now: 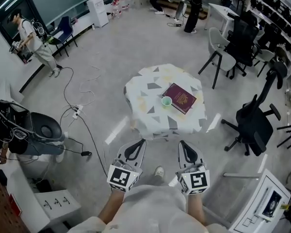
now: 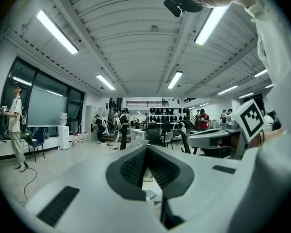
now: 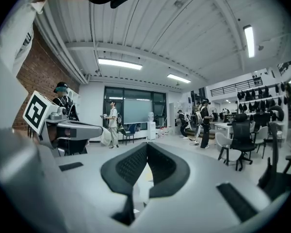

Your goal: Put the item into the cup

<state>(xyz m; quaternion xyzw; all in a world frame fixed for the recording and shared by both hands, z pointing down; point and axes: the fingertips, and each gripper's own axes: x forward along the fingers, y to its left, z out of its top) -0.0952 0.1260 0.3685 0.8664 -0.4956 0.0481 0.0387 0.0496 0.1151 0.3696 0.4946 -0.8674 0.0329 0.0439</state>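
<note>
Open office floor, with a round cloth-covered worktop (image 1: 150,118) at centre. On it lay a maroon booklet (image 1: 180,98), and a small cup (image 1: 167,101) stood upright just beside its left edge. The left claw (image 1: 141,141) and right claw (image 1: 182,142) hung short of the worktop, both clenched on nothing.

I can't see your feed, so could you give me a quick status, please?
Left gripper, right gripper shut, empty, short of table. Cup beside maroon booklet. Nothing in the way.
</note>
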